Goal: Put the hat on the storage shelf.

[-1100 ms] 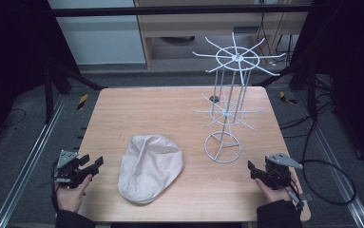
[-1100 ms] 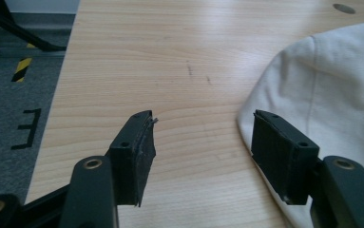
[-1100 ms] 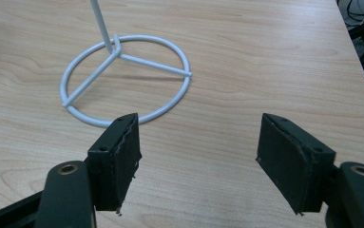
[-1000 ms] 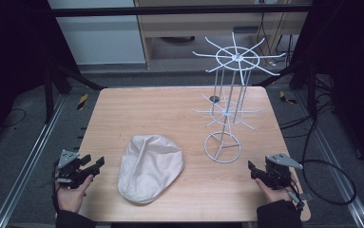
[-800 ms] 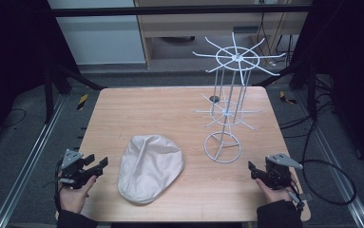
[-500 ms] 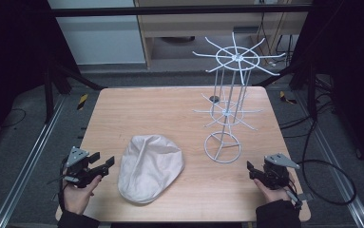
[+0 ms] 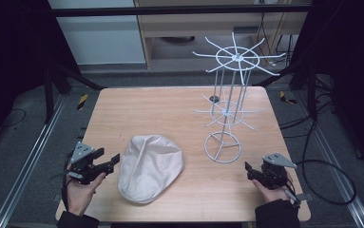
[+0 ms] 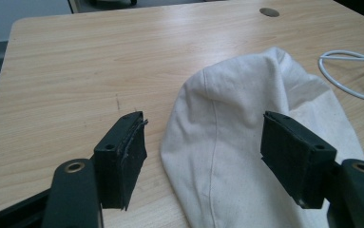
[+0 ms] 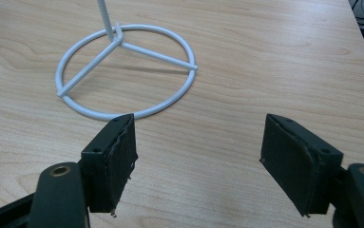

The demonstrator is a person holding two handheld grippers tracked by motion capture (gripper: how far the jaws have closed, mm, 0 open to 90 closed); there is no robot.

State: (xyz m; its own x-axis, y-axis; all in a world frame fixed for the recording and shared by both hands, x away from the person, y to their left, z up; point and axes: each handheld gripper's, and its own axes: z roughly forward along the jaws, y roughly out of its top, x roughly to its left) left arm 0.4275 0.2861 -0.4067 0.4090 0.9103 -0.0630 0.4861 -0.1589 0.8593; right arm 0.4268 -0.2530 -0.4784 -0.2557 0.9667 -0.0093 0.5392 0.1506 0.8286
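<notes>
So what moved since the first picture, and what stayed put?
The left gripper slid toward the white cap and lifted a little. Its jaws have just been opening wider; they now stand around the cap's edge without pressing it. Nothing was grabbed or let go. The right gripper, the cap and the wire rack stayed where they were.

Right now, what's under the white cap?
The cap lies flat on the wooden table, left of the wire rack's ring base. Anything beneath its cloth is covered.
</notes>
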